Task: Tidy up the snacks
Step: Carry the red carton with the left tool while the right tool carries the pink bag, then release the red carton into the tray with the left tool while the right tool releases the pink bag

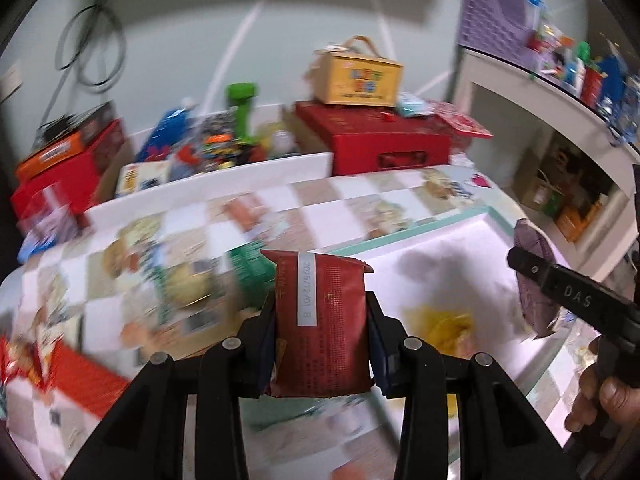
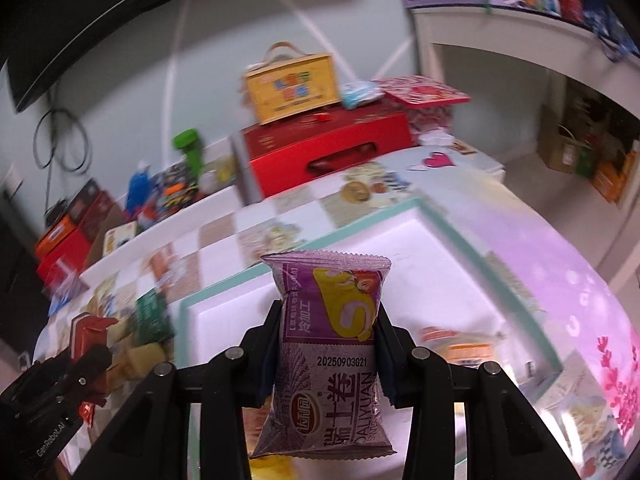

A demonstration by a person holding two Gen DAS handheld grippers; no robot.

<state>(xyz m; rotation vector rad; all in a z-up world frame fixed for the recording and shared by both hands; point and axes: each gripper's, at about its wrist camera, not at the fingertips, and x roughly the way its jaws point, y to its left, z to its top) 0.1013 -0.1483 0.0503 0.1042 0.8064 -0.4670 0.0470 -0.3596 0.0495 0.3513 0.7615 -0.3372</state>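
The left gripper [image 1: 322, 334] clamps a dark red snack packet [image 1: 320, 320] upright above the checkered tablecloth [image 1: 352, 200] — the right gripper [image 2: 327, 354] pinches a purple Swiss-roll packet [image 2: 330, 344] over the white tray [image 2: 360, 248], whose teal rim runs toward two o'clock — yellow box [image 2: 290, 82] at twelve

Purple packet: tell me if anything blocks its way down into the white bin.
Nothing visible does. The purple packet, clamped in the right hand-held gripper, hangs over the open white bin; only loose snacks lie inside.
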